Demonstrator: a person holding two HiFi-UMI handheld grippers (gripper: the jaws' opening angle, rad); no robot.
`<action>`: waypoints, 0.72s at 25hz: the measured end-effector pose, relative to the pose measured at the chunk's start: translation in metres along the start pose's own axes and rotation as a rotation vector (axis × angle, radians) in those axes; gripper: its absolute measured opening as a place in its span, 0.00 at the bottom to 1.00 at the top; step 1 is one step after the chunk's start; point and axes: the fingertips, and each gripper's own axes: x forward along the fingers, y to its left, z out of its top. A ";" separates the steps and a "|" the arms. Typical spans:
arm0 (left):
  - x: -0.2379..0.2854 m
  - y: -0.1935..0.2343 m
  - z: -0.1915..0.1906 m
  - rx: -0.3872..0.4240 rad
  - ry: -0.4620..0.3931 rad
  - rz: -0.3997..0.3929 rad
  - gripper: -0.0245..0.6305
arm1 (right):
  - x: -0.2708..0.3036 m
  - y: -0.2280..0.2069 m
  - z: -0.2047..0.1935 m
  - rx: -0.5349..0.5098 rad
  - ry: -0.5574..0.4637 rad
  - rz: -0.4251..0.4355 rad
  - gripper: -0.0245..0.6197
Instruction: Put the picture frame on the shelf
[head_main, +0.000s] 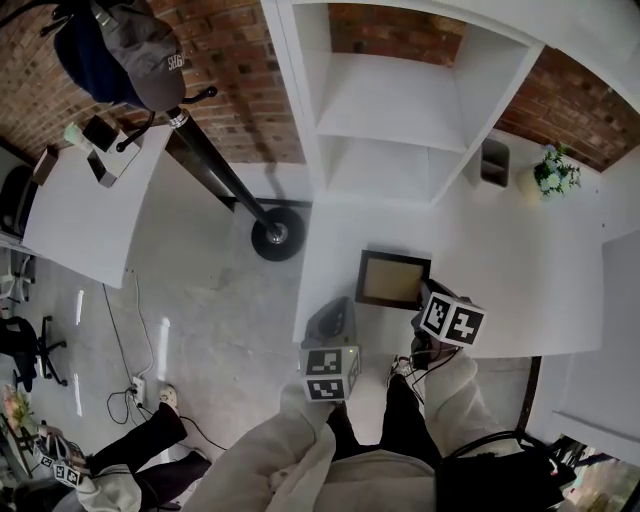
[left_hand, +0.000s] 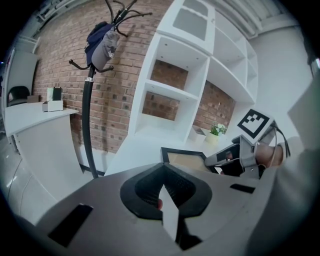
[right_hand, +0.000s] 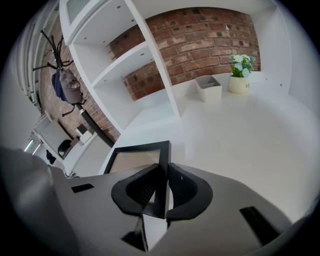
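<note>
The white shelf (head_main: 395, 100) fills the upper middle of the head view, and the compartments I can see are bare. Below it the white desk (head_main: 520, 250) spreads toward the right edge. The picture frame (head_main: 392, 279) appears to lie flat on the desk at the centre of the picture, near the front edge and well apart from the shelf.

I judge that the step in hand is the pick-up: the grasp is made, but the frame is not yet clearly lifted. The next move calls for raising it, carrying it up the picture to an open compartment and standing it there. It is held by one side bar only, so it may swing, and I would move slowly.

The right gripper (right_hand: 163, 190) comes from the lower right of centre, and its tongs pinch the dark right-hand bar of the frame. The left gripper (left_hand: 164, 192) waits at lower centre, just beside the frame's near left corner and pointing toward the shelf. Its tongs are pressed together with nothing between them.
</note>
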 end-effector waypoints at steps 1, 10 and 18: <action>-0.001 0.000 0.002 0.001 -0.004 -0.003 0.05 | -0.004 0.001 0.003 0.002 -0.011 -0.001 0.15; -0.016 0.002 0.035 0.029 -0.061 -0.045 0.05 | -0.039 0.021 0.032 0.014 -0.115 -0.006 0.15; -0.035 0.006 0.069 0.093 -0.122 -0.111 0.05 | -0.071 0.045 0.044 0.040 -0.216 -0.028 0.15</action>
